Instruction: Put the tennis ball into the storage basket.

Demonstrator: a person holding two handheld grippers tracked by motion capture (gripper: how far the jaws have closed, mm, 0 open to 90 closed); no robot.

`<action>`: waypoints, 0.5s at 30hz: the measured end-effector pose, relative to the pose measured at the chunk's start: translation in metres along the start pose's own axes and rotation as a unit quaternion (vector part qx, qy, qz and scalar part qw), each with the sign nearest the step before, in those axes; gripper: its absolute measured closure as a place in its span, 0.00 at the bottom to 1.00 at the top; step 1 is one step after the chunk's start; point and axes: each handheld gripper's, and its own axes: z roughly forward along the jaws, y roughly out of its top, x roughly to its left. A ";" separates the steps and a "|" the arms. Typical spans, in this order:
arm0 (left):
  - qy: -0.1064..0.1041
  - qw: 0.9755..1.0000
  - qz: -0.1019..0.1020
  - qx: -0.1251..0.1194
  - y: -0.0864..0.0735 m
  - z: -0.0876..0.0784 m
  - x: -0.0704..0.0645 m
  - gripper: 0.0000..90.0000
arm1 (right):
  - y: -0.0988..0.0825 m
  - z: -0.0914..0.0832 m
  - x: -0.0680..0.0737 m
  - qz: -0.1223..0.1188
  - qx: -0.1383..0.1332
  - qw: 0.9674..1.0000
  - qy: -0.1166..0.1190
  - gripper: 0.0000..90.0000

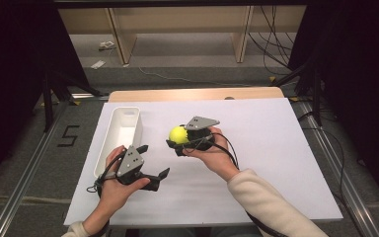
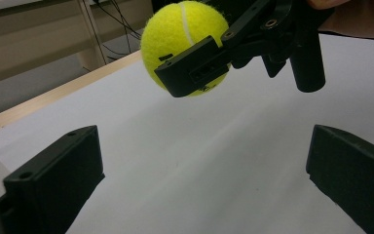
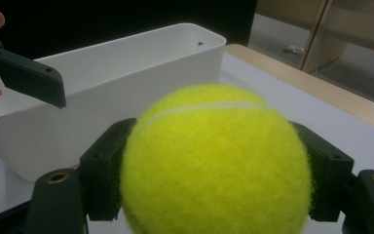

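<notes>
In the high view the right gripper [image 1: 176, 143] holds a yellow tennis ball [image 1: 178, 134] over the middle of the white table sheet [image 1: 256, 163], its jaws closed on the ball's two sides and aimed left toward the white bin [image 1: 122, 129]. The bin's long axis runs away from the person along the sheet's left edge. The left gripper [image 1: 154, 165] sits nearer the person, just right of the bin's near end, jaws spread wide with nothing between them; bare sheet lies open to the right and in front. In the left gripper view its two black jaws stand far apart over plain sheet, and the ball [image 2: 185, 41] hangs above, off the surface, clamped by the right gripper [image 2: 209, 58]. In the right gripper view the ball [image 3: 216, 161] is pinched between both jaws, its white seam running level across the top, the bin wall [image 3: 126, 97] close behind and one left gripper jaw at the upper left.
</notes>
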 end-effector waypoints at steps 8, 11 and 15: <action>0.001 1.000 0.000 0.000 0.000 0.000 0.000 0.00 | 0.001 0.001 0.001 -0.001 -0.001 1.000 0.000 0.30; 0.000 1.000 0.000 0.000 0.000 0.000 0.000 0.00 | 0.001 0.001 0.001 0.000 -0.001 1.000 0.001 0.30; 0.000 1.000 0.000 0.001 0.000 0.000 0.000 0.00 | 0.002 0.001 0.002 0.001 0.000 1.000 0.002 0.30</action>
